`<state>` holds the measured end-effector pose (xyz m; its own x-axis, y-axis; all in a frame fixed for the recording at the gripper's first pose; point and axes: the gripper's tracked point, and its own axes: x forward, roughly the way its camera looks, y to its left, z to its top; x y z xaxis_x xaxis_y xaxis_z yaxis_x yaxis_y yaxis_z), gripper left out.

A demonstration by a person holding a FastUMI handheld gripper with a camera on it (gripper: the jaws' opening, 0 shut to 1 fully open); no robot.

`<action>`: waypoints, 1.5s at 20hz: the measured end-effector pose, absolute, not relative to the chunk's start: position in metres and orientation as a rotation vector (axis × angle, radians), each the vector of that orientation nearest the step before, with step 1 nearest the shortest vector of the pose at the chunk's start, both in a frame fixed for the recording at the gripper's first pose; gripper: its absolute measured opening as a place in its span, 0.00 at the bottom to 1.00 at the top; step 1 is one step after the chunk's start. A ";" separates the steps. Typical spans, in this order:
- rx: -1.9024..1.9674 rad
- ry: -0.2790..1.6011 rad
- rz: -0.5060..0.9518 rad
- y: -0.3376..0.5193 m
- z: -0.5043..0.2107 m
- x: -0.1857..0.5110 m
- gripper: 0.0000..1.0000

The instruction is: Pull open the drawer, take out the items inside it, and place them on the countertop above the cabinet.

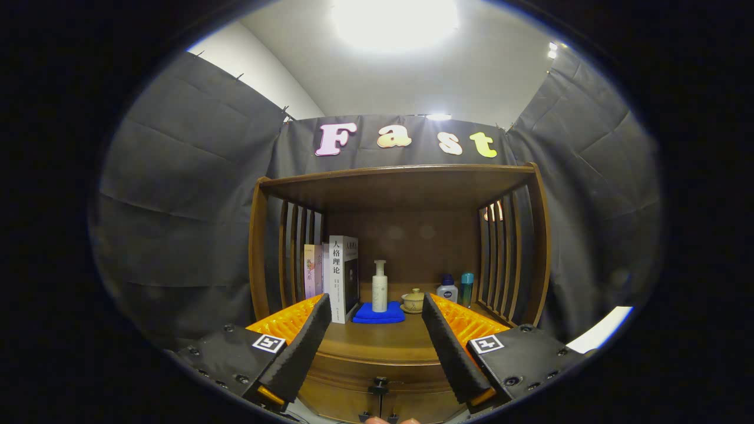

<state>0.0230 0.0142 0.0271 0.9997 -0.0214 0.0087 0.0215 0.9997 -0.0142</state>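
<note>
So the gripper (377, 338) is spread wide, holding nothing and touching nothing, hovering in front of the cabinet. Just below and between the fingers sits the drawer (377, 368), shut as far as I can tell, with its small dark handle (379, 388) dead centre. I'd say the step is the pull: drop down, line up square on that handle, close both fingers on it and draw straight back, no twisting. Past the fingers on the surface (377, 335) are a blue cloth (378, 313) with a white pump bottle (380, 287) on it, a little lidded cup (413, 300), books (339, 277), two small bottles (456, 288).
</note>
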 end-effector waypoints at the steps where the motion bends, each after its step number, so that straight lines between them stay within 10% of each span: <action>1: -0.012 -0.007 -0.024 0.015 0.026 0.024 0.98; 30: -0.013 0.206 -0.071 0.002 -0.111 0.071 0.98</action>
